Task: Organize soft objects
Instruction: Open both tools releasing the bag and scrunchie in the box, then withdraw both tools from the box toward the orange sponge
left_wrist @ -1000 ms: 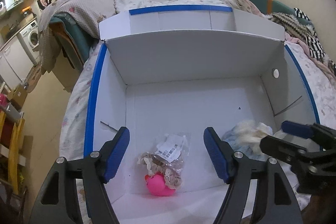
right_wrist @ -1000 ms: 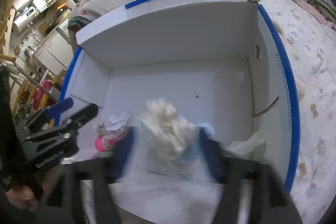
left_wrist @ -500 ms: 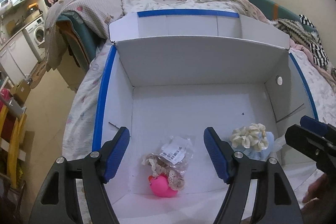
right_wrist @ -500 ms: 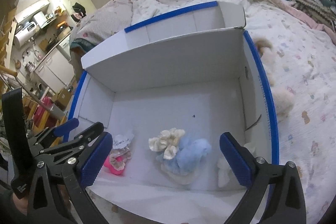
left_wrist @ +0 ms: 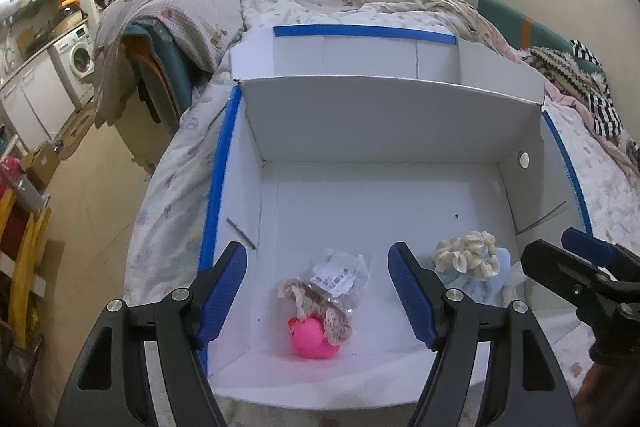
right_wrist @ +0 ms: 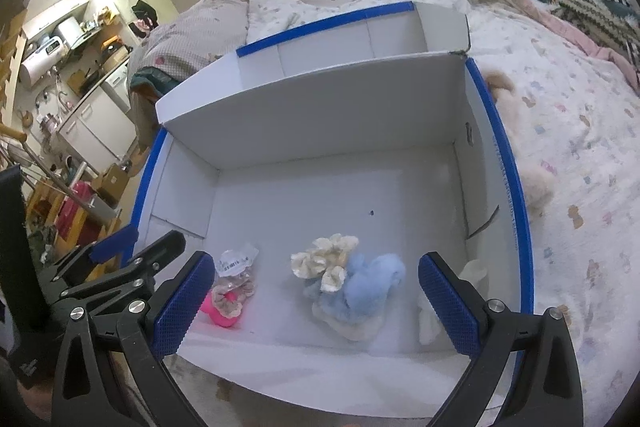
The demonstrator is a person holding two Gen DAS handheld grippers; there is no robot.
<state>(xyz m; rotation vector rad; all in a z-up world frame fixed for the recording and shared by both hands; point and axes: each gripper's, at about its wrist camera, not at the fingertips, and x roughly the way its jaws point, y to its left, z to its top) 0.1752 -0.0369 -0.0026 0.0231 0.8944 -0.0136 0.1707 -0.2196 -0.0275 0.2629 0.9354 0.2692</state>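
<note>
we hold the left gripper [left_wrist: 316, 291] spread and empty above the pink toy [left_wrist: 312, 341], the right gripper [right_wrist: 312, 301] spread over the blue cloth [right_wrist: 366, 287]; both lie apart in the white box [right_wrist: 320, 119] on the bed [right_wrist: 580, 147]

Box [left_wrist: 400, 115] far half bare

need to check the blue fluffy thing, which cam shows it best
The right wrist view: the blue fluffy item sits unobstructed between the open fingers. In the left wrist view it is mostly hidden behind the cream scrunchie.
</note>
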